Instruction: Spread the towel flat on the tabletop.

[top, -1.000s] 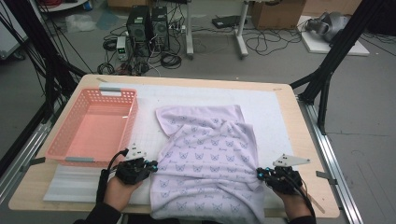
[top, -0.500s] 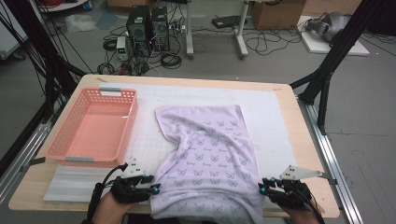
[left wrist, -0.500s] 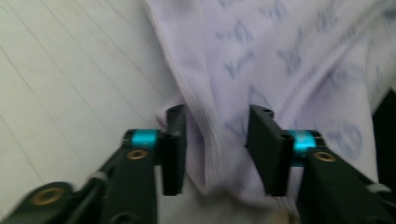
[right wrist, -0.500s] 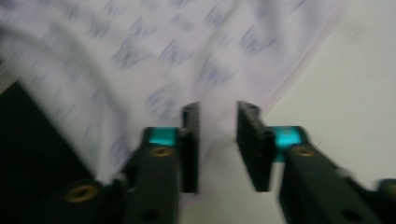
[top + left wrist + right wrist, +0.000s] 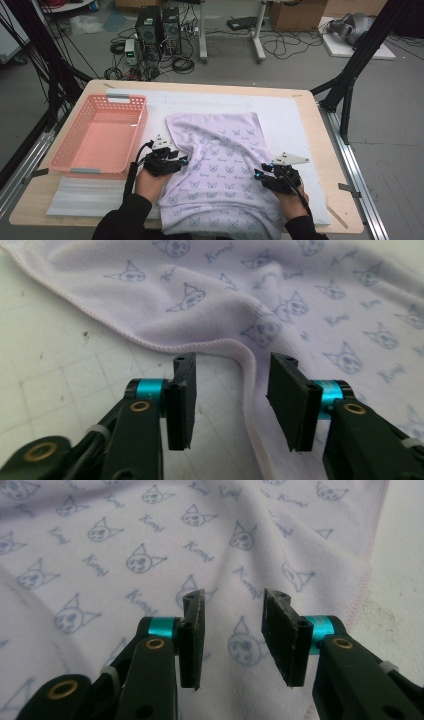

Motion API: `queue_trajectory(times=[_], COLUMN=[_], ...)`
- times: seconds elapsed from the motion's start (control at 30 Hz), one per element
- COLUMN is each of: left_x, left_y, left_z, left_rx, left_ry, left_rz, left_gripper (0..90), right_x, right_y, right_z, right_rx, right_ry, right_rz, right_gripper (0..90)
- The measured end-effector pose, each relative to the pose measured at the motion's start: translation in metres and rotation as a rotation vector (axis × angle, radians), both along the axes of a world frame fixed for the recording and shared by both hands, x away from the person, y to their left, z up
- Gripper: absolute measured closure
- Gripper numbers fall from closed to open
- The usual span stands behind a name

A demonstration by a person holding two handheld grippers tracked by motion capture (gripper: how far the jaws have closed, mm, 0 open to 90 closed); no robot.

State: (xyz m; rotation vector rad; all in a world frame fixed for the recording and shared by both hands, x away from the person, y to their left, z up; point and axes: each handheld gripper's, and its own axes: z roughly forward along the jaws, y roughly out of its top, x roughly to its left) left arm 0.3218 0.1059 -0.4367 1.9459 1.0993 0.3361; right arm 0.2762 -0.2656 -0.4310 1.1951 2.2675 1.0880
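A person's left gripper (image 5: pixel 181 161) sits at the left edge of a pale lilac towel (image 5: pixel 225 165), its jaws spread apart. In the left gripper view (image 5: pixel 231 405) the towel's hemmed edge (image 5: pixel 250 390) runs up between the two black jaws, with nothing pinched. The right gripper (image 5: pixel 259 175) rests over the towel's right side, near its right edge. In the right gripper view (image 5: pixel 232 640) its jaws are likewise parted, with printed cloth showing in the gap between them.

The towel, patterned with small blue cat-face drawings and script, lies spread across the middle of a white padded mat (image 5: pixel 285 120). Its near end hangs over the table's front edge. A fold rumples its left side by the left gripper.

An empty pink plastic basket (image 5: pixel 100 135) stands on the mat just left of the towel. The mat covers a light wooden table (image 5: pixel 320 150) with a black frame.

Beyond the table is a grey floor with two black computer towers (image 5: pixel 160 22), tangled cables (image 5: pixel 280 45) and a cardboard box (image 5: pixel 295 12).

The person's dark sleeves (image 5: pixel 122 220) are cut off at the bottom of the high view. The towel's near end runs out of the picture there, so its full length cannot be seen. The print's lettering is too blurred to read with certainty.
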Motion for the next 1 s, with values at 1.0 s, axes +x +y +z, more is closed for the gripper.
queue_trajectory(times=[1.0], left_x=[-0.023], left_y=[0.035], left_z=[-0.008], left_rx=[0.120], left_ry=[-0.014], left_rz=[0.132], left_gripper=[86.9], right_x=[0.009], right_y=[0.004], right_z=[-0.015], right_rx=[0.001], right_ry=[0.052], right_rz=[0.040], right_gripper=[76.7])
